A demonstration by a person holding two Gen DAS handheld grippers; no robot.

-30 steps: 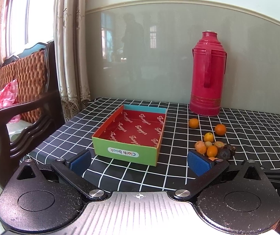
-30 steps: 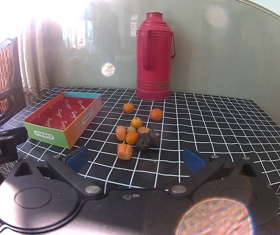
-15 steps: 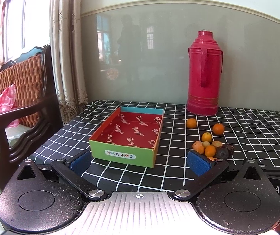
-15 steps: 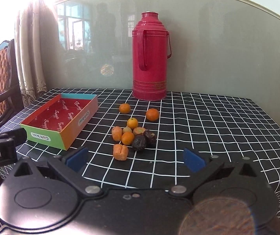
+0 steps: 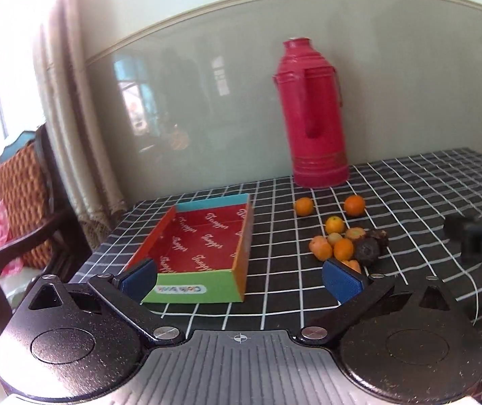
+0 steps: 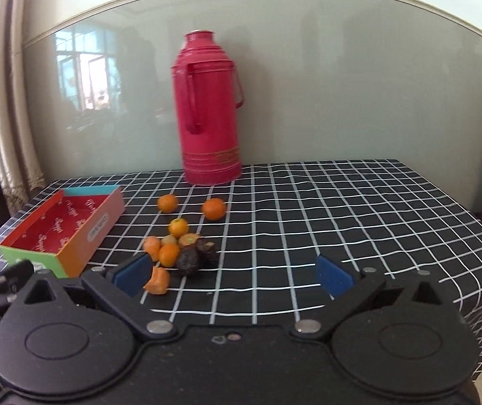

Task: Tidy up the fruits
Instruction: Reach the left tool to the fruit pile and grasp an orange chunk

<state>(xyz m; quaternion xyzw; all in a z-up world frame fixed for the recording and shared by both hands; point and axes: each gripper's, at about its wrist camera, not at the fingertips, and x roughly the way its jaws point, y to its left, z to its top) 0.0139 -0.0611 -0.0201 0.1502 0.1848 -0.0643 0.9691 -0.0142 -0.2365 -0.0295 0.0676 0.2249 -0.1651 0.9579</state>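
- Orange fruit cluster (image 6: 176,253) lies just ahead-left of the right gripper (image 6: 234,275), seemingly nearer than the left gripper (image 5: 241,275)
- Both grippers' fingers spread wide, holding nothing

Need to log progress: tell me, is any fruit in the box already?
No: the box shows only its bare red printed floor, and the fruits all lie on the checked cloth beside it.

Both tongs, left (image 5: 241,278) and right (image 6: 233,275), are built of speckled black plastic, with blue pads (image 5: 342,278) and silver screws (image 6: 306,326).
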